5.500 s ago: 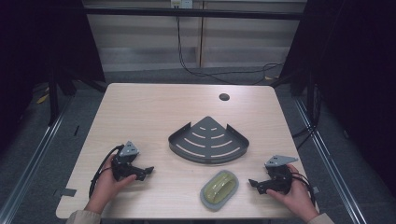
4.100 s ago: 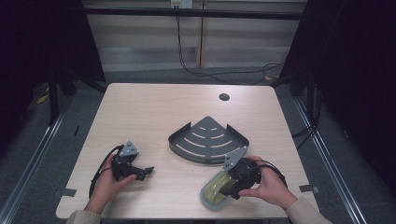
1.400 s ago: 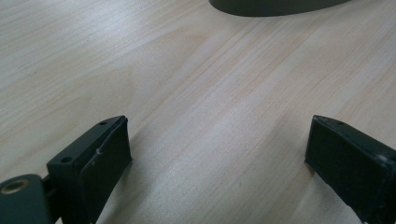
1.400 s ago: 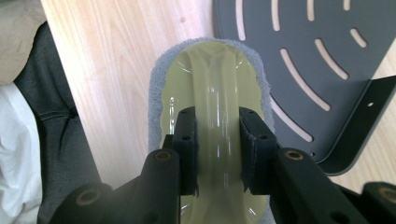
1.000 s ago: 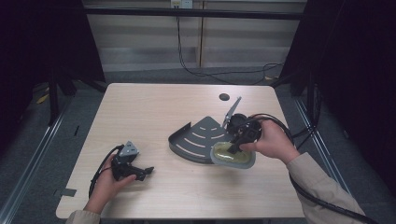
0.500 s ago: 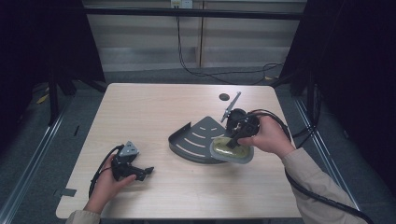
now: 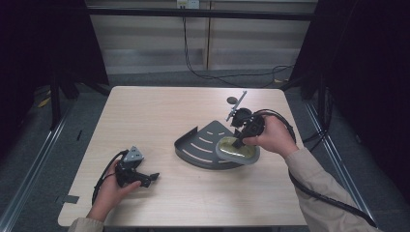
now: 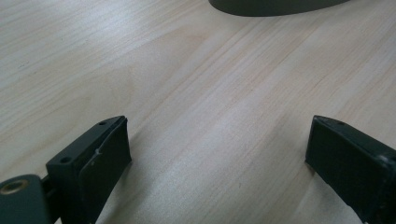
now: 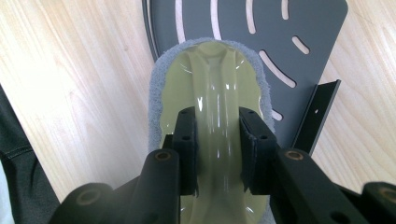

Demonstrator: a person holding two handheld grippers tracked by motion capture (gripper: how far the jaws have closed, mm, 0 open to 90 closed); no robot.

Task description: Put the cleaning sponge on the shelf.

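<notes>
A scrubbing pad [image 7: 244, 153] with a glossy yellow-green handle and a grey felt edge lies over the right end of a dark grey slotted corner shelf [image 7: 200, 142]. My right gripper [image 7: 238, 143] points down at it from above, shut on the handle's raised ridge. In the right gripper view the two black jaws clamp that ridge on both sides [image 9: 217, 116], with the pad [image 9: 217, 70] overlapping the shelf [image 9: 289, 32]. My left gripper [image 7: 150, 178] rests on the table at the front left. It is open, with bare wood between its jaws [image 8: 217, 135].
A small dark disc [image 7: 232, 100] sits on the table [image 7: 145, 116] behind the right hand. The right gripper's cable loops off the table's right edge. Black cables run across the floor beyond the table. The shelf's curved edge [image 8: 275, 7] shows far ahead of the left gripper.
The right gripper took the pad at the table's front and carried it onto the shelf. In the last second it shifted the pad slightly farther back. The left hand stayed still.
</notes>
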